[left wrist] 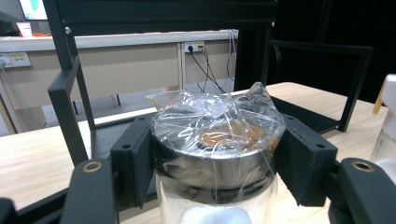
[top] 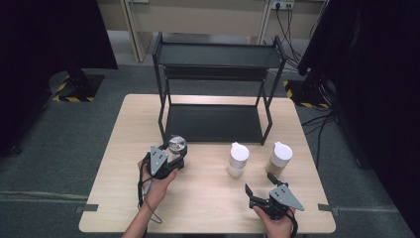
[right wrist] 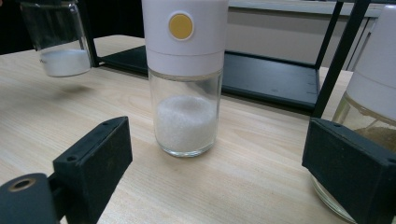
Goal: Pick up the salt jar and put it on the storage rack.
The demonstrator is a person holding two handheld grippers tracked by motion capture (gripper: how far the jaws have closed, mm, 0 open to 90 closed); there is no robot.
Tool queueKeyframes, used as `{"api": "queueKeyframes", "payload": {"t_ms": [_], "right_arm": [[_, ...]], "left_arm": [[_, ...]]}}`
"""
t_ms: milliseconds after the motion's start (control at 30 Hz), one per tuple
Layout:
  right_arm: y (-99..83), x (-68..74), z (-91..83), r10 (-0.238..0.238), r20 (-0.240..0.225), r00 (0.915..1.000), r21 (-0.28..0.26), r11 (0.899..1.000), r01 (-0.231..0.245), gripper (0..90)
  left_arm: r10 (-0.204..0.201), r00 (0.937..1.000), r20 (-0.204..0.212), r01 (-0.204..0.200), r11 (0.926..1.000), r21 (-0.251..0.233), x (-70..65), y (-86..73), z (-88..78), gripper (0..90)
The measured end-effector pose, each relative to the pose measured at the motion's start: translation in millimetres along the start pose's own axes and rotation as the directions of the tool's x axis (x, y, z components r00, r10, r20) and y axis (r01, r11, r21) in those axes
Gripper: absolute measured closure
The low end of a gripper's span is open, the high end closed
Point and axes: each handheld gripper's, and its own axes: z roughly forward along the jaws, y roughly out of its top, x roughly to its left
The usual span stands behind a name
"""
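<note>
My left gripper point(top: 174, 154) is shut on a glass jar point(top: 177, 146) with a silver lid. Crinkled clear film covers that lid point(left wrist: 217, 135), and both black pads point(left wrist: 135, 163) press against the jar's sides just below it. The jar holds a white powder and hangs slightly above the table in the right gripper view point(right wrist: 60, 42). My right gripper point(top: 260, 183) stands open near the table's front right, with nothing between its pads point(right wrist: 95, 161). It faces a white-capped shaker point(top: 238, 158) of white granules point(right wrist: 184, 116).
A second white-capped shaker point(top: 280, 157) with brownish contents stands right of the first, close to my right gripper's far pad point(right wrist: 373, 98). A black two-tier rack point(top: 213, 124) stands at the back of the wooden table point(top: 208, 198).
</note>
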Motion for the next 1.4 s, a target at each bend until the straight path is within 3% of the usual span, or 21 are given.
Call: {"api": "queueKeyframes", "payload": {"t_ms": [367,900,1400], "right_arm": [[-0.1,-0.2,-0.3,0.003,0.001,1.0,-0.003,1.0,-0.003,8.6],[-0.3,-0.9,-0.6,0.01,-0.002,0.9999,-0.005,1.0,-0.01,8.6],[-0.3,-1.0,-0.6,0.009,-0.006,0.9999,-0.005,1.0,-0.009,8.6]], "left_arm": [[0.01,0.9999,0.003,-0.01,0.9997,-0.022,-1.8,18.9,7.0,35.0],[0.033,0.9994,0.001,-0.033,0.9987,-0.04,-3.6,46.0,29.8,35.0],[0.016,0.9994,-0.03,-0.017,0.9994,-0.031,6.7,53.3,50.3,35.0]]}}
